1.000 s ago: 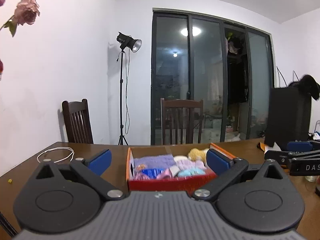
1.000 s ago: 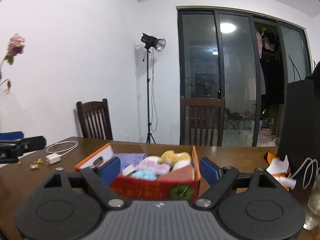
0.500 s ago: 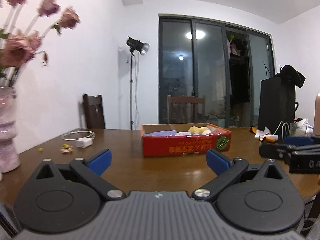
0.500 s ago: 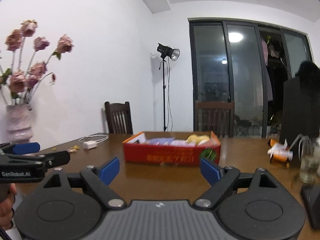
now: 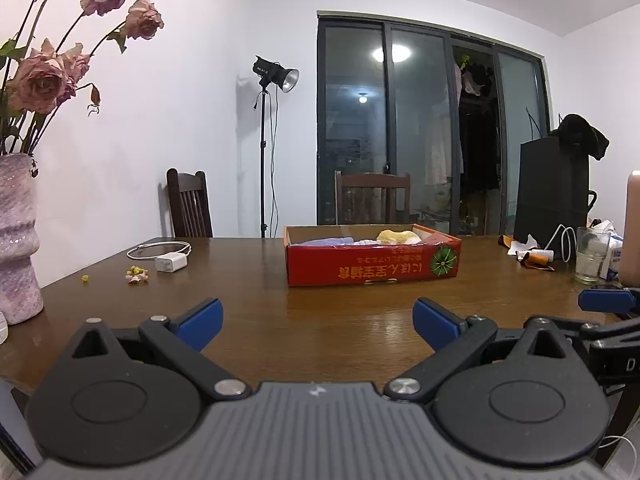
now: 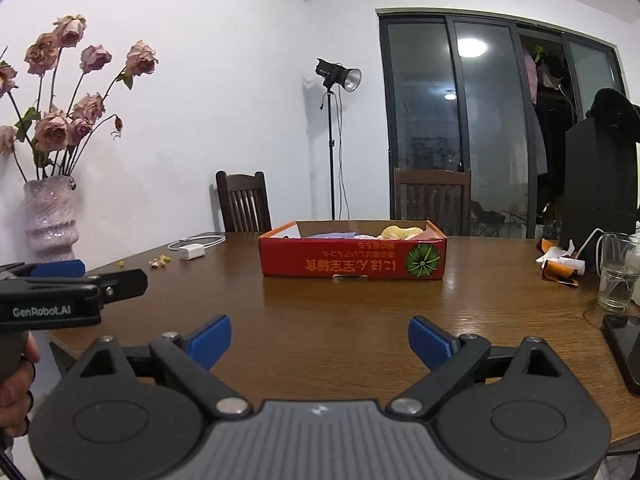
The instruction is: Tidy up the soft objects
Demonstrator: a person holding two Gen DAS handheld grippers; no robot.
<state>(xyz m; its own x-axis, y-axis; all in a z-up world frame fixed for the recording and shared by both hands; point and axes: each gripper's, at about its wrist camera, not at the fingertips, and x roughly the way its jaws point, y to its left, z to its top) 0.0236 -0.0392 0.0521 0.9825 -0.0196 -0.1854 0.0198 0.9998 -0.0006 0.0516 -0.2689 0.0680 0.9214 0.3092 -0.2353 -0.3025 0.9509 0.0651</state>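
A red cardboard box [image 5: 372, 272] [image 6: 352, 266] stands mid-table, well beyond both grippers. Inside it show a yellow plush [image 5: 394, 236] [image 6: 400, 232] and a purple cloth [image 5: 328, 241] [image 6: 332, 235]; the rest of its contents is hidden by the near wall. My left gripper [image 5: 318, 320] hovers low over the near table, open and empty. Beside it my right gripper [image 6: 320, 340] has its jaws opening, with nothing between them. Each gripper shows at the edge of the other's view: the left gripper [image 6: 60, 292], the right gripper [image 5: 608, 304].
A pink vase of dried roses [image 5: 16, 240] [image 6: 50, 220] stands at the near left. A white charger with cable [image 5: 172, 262] and small crumbs lie left of the box. At the right are a glass [image 6: 618, 276], wrappers, a dark phone [image 6: 624, 344] and a black bag [image 5: 554, 192].
Both grippers have drawn back from right over the box and sunk toward the near table edge. The box now sits farther off. Over the last half second they barely moved.
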